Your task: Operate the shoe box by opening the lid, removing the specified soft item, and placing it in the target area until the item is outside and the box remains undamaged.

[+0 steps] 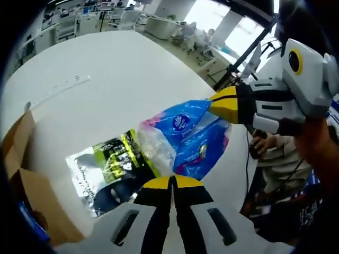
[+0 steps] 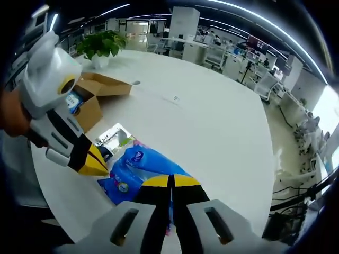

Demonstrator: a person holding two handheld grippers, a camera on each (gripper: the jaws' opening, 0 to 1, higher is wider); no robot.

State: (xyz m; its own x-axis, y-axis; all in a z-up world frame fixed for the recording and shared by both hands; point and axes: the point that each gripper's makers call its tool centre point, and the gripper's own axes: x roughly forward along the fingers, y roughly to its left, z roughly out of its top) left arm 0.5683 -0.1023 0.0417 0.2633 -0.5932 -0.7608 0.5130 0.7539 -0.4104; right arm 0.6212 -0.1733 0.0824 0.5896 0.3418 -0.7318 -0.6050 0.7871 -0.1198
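- Left gripper [image 1: 172, 182] jaws pinched together on near edge of blue tissue pack [image 1: 193, 137].
- Right gripper [image 2: 170, 182] clamped on pack's opposite end.
- Pack out of cardboard shoe box [image 2: 95, 92], over white table [image 2: 212, 121], beside a green-black foil pouch [image 1: 108, 166].

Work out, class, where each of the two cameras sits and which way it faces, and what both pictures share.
Left gripper view: rides the left gripper, looking along its shut jaws at the blue tissue pack on the white table; the right gripper and a hand show.
Right gripper view: rides the right gripper, facing the same pack, the open shoe box beyond; the left gripper enters.
Shared: pack, table, both grippers.
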